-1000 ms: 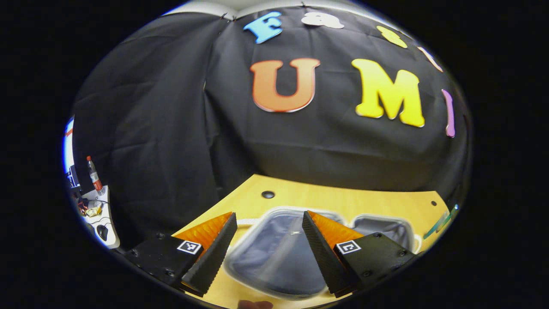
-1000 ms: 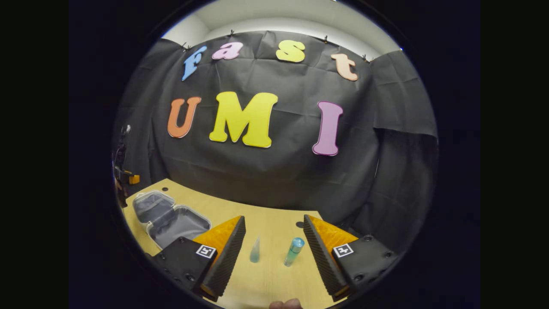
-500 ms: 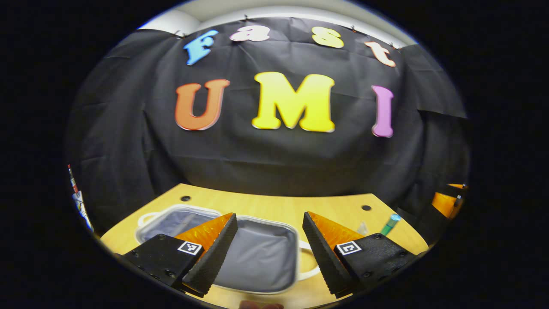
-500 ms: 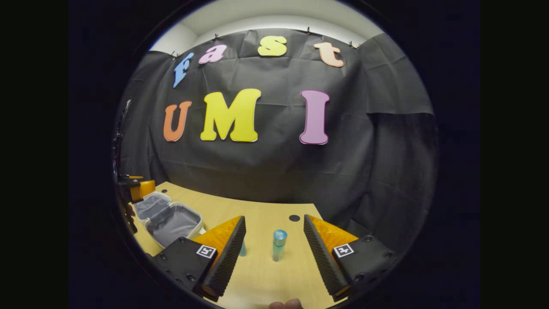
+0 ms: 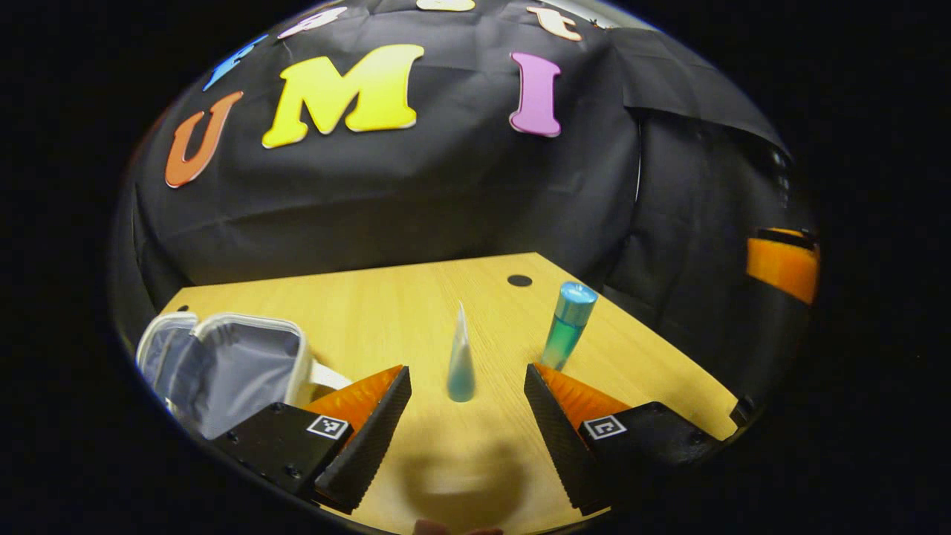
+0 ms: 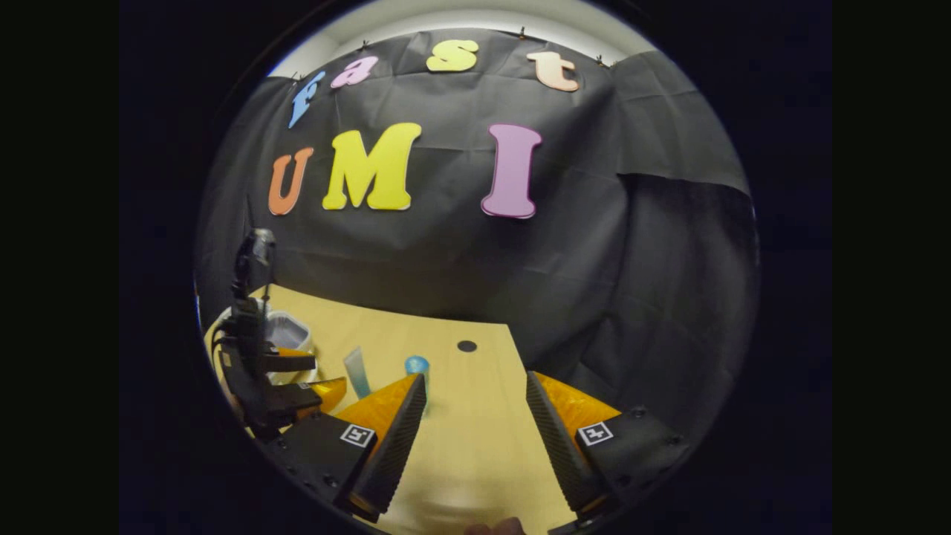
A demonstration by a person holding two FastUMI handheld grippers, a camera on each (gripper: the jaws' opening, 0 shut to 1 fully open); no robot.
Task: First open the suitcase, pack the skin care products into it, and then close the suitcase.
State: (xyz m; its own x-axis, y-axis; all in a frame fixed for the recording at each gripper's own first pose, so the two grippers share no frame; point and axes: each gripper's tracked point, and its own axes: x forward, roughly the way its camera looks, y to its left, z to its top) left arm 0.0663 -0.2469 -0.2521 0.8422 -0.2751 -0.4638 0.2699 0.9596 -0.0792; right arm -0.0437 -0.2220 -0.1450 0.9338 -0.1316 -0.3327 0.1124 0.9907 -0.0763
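- We judge the first step done: the small white hard-shell suitcase with grey lining (image 5: 223,368) lies open on the pale wooden bench (image 5: 386,305), at the lower left of the left gripper view.
- Nothing that we can see is packed in it so far; the grey lining that shows looks bare, though part of the case is cut off at the frame edge.
- The translucent teal-tipped squeeze tube (image 5: 461,360) stands on its cap at centre frame, just ahead of the left tool (image 5: 466,390), whose fingers are spread with nothing between them.
- The teal bottle with a shiny blue cap (image 5: 568,323) stands upright a little right of the tube, apart from it.
- In the right gripper view the right tool (image 6: 475,397) is likewise released and empty over bare bench; the tube (image 6: 356,373) and bottle cap (image 6: 417,364) sit to its left.
- Left to do, in our judgement: grasp each product, place both inside, then close the lid.
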